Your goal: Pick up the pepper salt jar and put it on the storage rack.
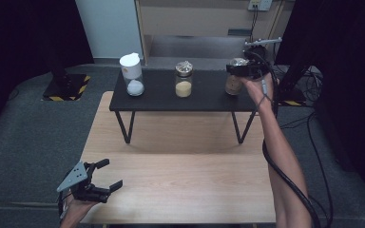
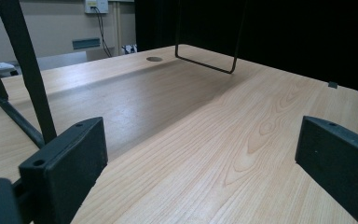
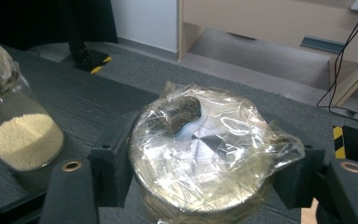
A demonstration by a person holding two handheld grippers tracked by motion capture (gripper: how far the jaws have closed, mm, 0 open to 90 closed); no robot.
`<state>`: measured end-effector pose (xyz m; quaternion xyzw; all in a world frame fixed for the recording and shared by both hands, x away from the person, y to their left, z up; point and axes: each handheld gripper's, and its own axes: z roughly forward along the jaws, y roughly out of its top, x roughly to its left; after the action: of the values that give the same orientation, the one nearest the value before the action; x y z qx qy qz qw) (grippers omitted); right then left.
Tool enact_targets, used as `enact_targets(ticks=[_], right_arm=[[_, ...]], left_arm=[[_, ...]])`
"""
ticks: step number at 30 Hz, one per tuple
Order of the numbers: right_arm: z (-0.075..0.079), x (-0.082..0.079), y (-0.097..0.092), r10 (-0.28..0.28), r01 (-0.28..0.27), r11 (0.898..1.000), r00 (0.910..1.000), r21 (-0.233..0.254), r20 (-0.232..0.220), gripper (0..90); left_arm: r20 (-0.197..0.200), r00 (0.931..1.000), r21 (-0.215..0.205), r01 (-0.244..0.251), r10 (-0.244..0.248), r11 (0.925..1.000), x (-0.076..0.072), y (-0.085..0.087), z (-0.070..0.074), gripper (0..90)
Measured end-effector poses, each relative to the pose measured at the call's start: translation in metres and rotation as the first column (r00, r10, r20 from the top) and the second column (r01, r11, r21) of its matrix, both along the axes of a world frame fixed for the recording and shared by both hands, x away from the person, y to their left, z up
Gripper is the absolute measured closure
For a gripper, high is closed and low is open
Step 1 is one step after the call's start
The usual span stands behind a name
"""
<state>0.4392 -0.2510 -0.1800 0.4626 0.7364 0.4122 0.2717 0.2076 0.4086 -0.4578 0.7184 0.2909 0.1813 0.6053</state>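
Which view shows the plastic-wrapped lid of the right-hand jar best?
The right gripper view: the wrapped lid sits close up between the right gripper's fingers. In the high view the jar is small and partly covered by the gripper.

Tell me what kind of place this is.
Probably a lab or recording room, not a kitchen: dark curtains, a grey carpet, a bare wooden table and three jars lined up on a black riser shelf.

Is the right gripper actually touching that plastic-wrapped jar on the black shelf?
Touching. In the right gripper view, both black jaws of the right gripper press against opposite sides of the wrapped jar, with no gap visible on either side.
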Motion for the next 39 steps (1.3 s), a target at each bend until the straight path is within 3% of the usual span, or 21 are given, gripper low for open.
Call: enact_targets(ticks=[10,23,27,28,33,39], right_arm=[[-0.007,0.002,0.000,0.007,-0.007,1.000,0.9999,-0.004,-0.015,33.8],[-0.011,0.004,-0.010,0.007,-0.006,0.999,0.9997,0.040,-0.023,32.6],[-0.012,0.008,-0.011,0.022,-0.020,0.999,0.9987,0.036,-0.047,25.4],[-0.015,0.010,-0.016,0.041,-0.038,0.998,0.9979,0.058,-0.050,17.8],[-0.015,0.001,-0.021,0.022,-0.023,0.997,0.9996,0.069,0.019,11.8],[-0.005,-0.014,-0.023,0.045,-0.047,0.999,0.9953,0.024,0.085,11.5]], left_arm=[[-0.001,1.0000,0.002,0.000,0.000,1.0000,0.000,0.000,0.000,1.0],[-0.001,1.0000,0.005,0.000,0.000,1.0000,0.000,-0.001,0.001,1.1],[0.000,1.0000,0.005,0.001,-0.001,1.0000,0.000,-0.001,0.001,1.1],[0.000,1.0000,0.004,0.001,-0.001,1.0000,0.000,-0.001,0.001,1.1],[-0.001,1.0000,0.005,0.001,-0.001,1.0000,0.000,-0.001,0.001,1.1],[-0.002,1.0000,0.007,0.004,-0.003,1.0000,0.000,-0.001,0.001,1.1]])
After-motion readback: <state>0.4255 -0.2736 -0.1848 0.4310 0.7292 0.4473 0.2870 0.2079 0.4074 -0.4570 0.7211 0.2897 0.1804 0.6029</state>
